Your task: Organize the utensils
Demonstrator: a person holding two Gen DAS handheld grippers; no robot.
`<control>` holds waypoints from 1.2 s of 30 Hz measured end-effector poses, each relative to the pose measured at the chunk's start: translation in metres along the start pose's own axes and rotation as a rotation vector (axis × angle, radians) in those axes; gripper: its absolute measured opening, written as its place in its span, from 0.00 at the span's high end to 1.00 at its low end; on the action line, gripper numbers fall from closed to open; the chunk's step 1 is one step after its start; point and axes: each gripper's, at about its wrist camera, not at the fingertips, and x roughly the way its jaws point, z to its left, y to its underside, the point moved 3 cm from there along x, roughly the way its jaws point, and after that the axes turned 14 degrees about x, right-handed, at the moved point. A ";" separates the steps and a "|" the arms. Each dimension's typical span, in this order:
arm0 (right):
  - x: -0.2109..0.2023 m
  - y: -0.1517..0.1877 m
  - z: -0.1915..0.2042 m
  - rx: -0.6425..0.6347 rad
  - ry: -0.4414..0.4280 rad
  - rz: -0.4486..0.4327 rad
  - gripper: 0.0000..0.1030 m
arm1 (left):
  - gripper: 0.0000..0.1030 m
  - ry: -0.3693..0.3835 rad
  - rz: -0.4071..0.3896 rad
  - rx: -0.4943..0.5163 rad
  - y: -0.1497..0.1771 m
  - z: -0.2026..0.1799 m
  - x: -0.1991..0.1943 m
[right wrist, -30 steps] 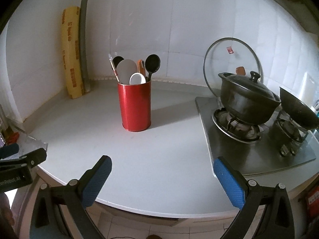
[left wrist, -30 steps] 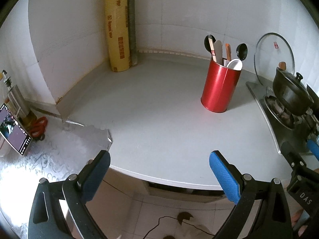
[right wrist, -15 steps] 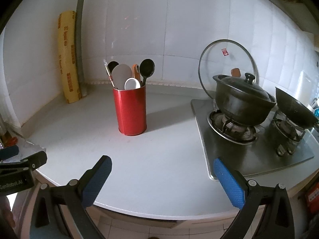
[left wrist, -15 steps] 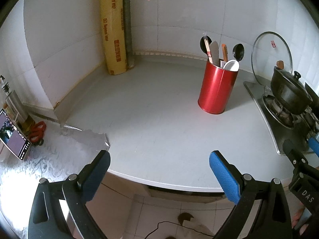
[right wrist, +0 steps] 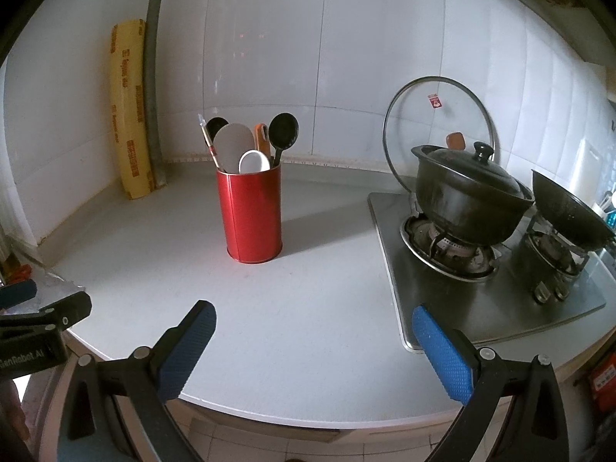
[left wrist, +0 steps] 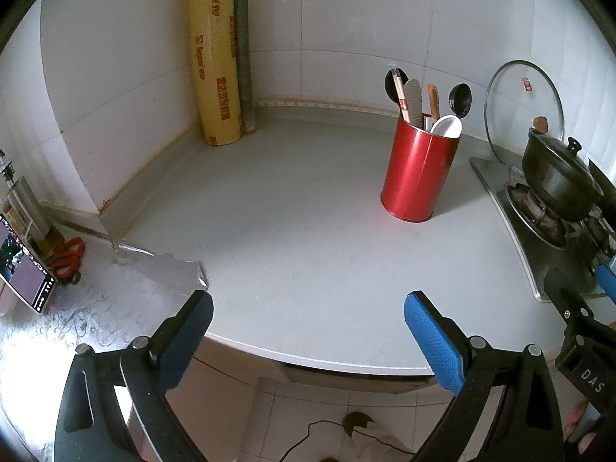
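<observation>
Two claws are hanging over the near edge of the tabletop [right wrist: 308, 308], both spread wide and gripping nothing: the left claw [left wrist: 308, 331] is showing its blue pads [left wrist: 433, 346] well apart, and the right claw [right wrist: 313, 337] is gaping just the same. Standing upright out on the tabletop, well apart from both, is the red holder [right wrist: 250, 215], sitting between the corner and the stove [right wrist: 481, 281]. Utensils are poking out of its top: a grey spatula [right wrist: 233, 146], a white spoon [right wrist: 254, 161], a black ladle [right wrist: 283, 131], an orange handle [right wrist: 261, 138] and a second black spoon [right wrist: 215, 125] behind them, with what is looking like chopsticks [right wrist: 208, 142] leaning at the left rim. A yellow roll [right wrist: 129, 115] is standing in the back corner against the wall. On the stove a black pot [right wrist: 466, 196] with its lid on is sitting on the nearer burner, a glass lid [right wrist: 435, 115] is leaning against the tiles behind it, and a dark wok [right wrist: 569, 211] is occupying the far burner. From the left wrist view, red scissors [left wrist: 67, 258] and a lit phone [left wrist: 27, 269] are lying off to the left on a patterned surface.
</observation>
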 end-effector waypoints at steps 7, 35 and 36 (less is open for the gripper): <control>0.006 -0.001 -0.004 0.004 0.004 0.011 0.00 | 0.03 0.003 0.010 0.003 0.000 -0.001 0.004; 0.026 -0.005 -0.007 0.002 0.008 0.043 0.00 | 0.03 -0.008 0.045 0.002 -0.004 -0.001 0.020; 0.026 -0.005 -0.008 0.002 0.006 0.042 0.00 | 0.03 -0.009 0.047 0.004 -0.004 -0.002 0.020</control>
